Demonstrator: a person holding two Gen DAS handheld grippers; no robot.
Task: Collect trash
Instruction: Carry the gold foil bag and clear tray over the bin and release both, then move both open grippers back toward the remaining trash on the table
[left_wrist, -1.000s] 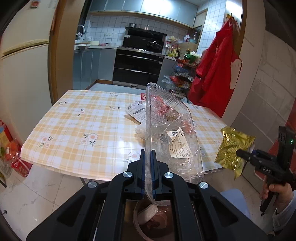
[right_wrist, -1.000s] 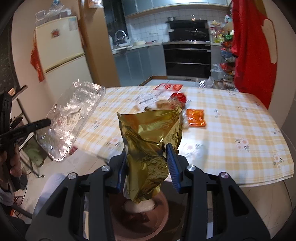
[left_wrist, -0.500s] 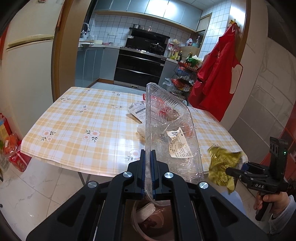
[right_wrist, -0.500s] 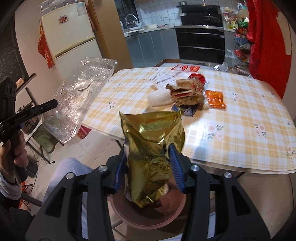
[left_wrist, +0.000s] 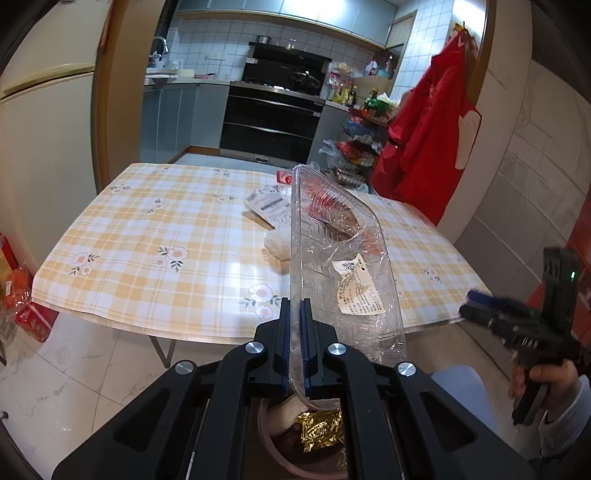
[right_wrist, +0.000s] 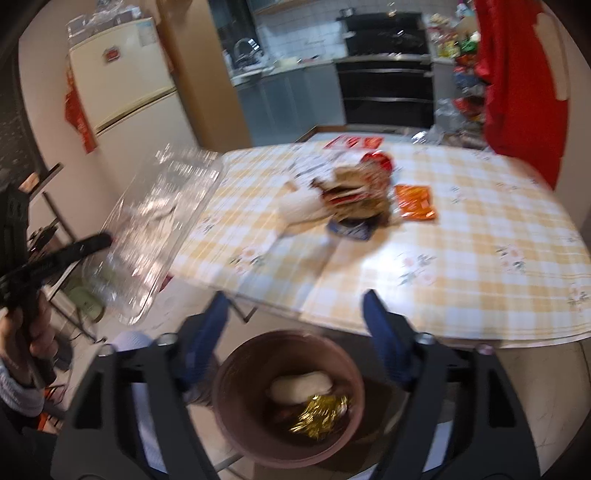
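Note:
My left gripper is shut on the edge of a clear plastic food tray, held upright above a brown bin. In the right wrist view the tray shows at the left. My right gripper is open and empty above the brown bin. A crumpled gold wrapper lies in the bin beside a white wad; the wrapper also shows in the left wrist view. More trash lies on the checked table: a brown and red wrapper pile, an orange packet.
A white paper wad and a printed label sheet lie on the table. A fridge stands at the left, a red garment hangs at the right, and the kitchen lies beyond. A metal rack stands at the far left.
My right gripper has opened and the gold wrapper has dropped into the brown bin. The right gripper has risen. My left gripper still holds the clear tray.

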